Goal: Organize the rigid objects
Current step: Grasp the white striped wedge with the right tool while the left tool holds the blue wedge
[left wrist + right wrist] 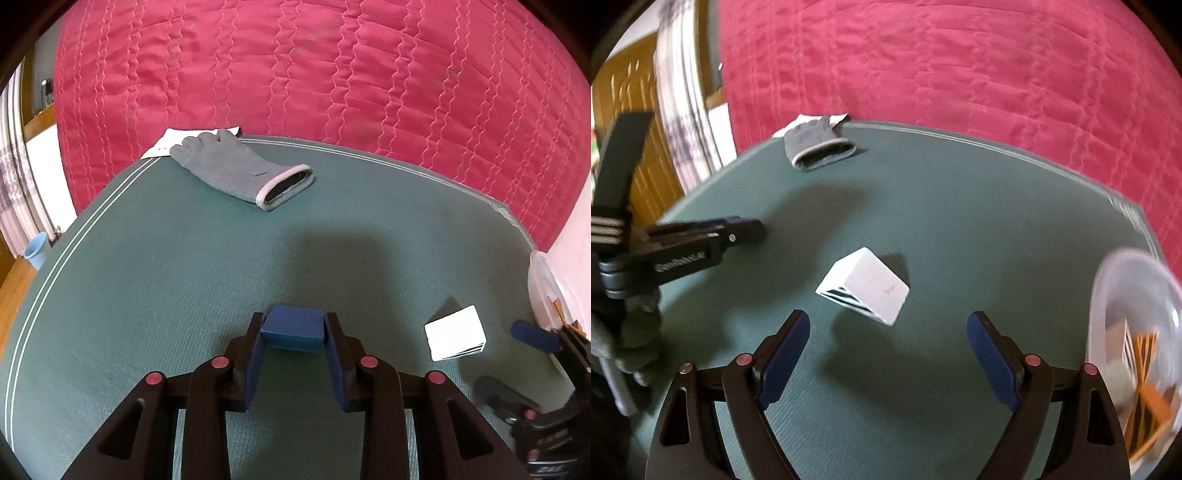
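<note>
My left gripper (293,328) is shut on a small blue block (293,328) and holds it over the green mat (184,277). A white box (455,332) with black stripes on one side lies on the mat to its right. In the right wrist view the white box (866,286) lies just ahead of my right gripper (888,325), which is open and empty. The left gripper (713,236) shows at the left of that view. A clear plastic container (1130,280) with orange and black items stands at the right.
A grey glove (240,166) lies at the mat's far left on a white paper (166,142); the glove also shows in the right wrist view (816,147). A red quilt (332,74) lies beyond the mat. A light blue cup (35,251) stands off the left edge.
</note>
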